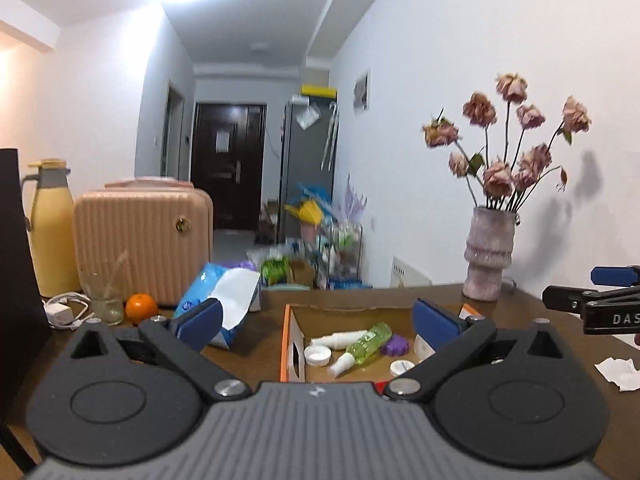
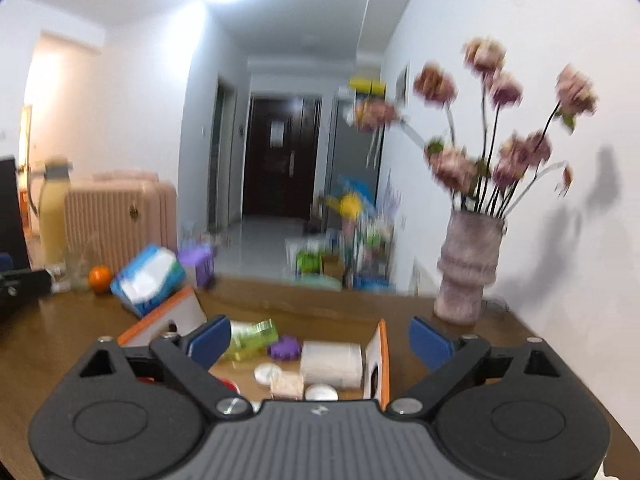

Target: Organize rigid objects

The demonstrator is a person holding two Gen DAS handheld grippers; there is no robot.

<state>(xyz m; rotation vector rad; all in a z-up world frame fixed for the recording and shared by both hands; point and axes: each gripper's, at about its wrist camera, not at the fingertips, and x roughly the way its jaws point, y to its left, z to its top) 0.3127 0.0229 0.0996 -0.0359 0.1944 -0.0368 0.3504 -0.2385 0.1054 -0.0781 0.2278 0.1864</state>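
Over the desk [image 1: 360,300], the left wrist view is showing the left tongs [image 1: 318,322] gaping wide and empty above the cardboard box [image 1: 289,344], where the green bottle [image 1: 370,338] is lying among white caps; it is looking light, stiff and slick, best pinched across its body. Across in the blurred right wrist view, the right tongs [image 2: 320,342] are likewise hanging wide, holding nothing, while the vase [image 2: 468,268] is standing close, fragile.

Right wrist view is motion-smeared; I can't read the flowers [image 2: 496,128] or the hallway clutter [image 2: 352,248]. My right claw [image 1: 600,304] is cut off at the left view's edge. Box [image 1: 292,344] near wall hidden behind my left claw [image 1: 316,320].
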